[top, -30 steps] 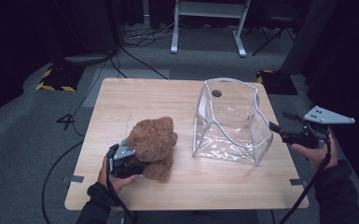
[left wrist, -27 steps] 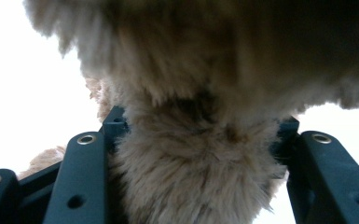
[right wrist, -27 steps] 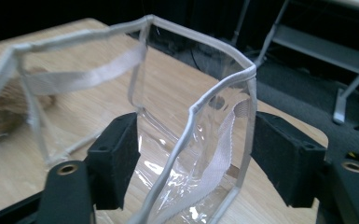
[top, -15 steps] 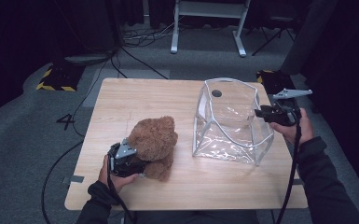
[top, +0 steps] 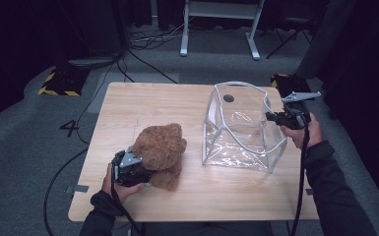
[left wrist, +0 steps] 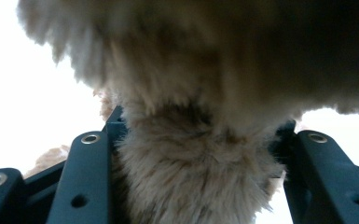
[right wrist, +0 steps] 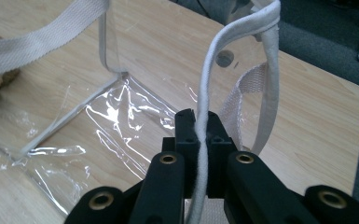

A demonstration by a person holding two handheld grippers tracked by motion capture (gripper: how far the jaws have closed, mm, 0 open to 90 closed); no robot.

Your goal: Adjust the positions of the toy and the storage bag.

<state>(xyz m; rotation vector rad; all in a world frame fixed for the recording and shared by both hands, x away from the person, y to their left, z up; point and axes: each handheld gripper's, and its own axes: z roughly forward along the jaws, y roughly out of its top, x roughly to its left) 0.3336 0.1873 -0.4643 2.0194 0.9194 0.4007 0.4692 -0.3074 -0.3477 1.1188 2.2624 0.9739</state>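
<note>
- My left claw [top: 145, 169] pinches the teddy bear [top: 161, 150] lying on the surface [top: 128, 105].
- My right claw [right wrist: 198, 128] clamps the clear bag's [top: 238, 130] white rim.
- Next, I judge: lift the bear into the held-open bag.

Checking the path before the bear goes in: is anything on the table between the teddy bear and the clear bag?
Nothing visible: bare table separates the teddy bear from the clear bag, whose rim the right gripper pinches.
</note>
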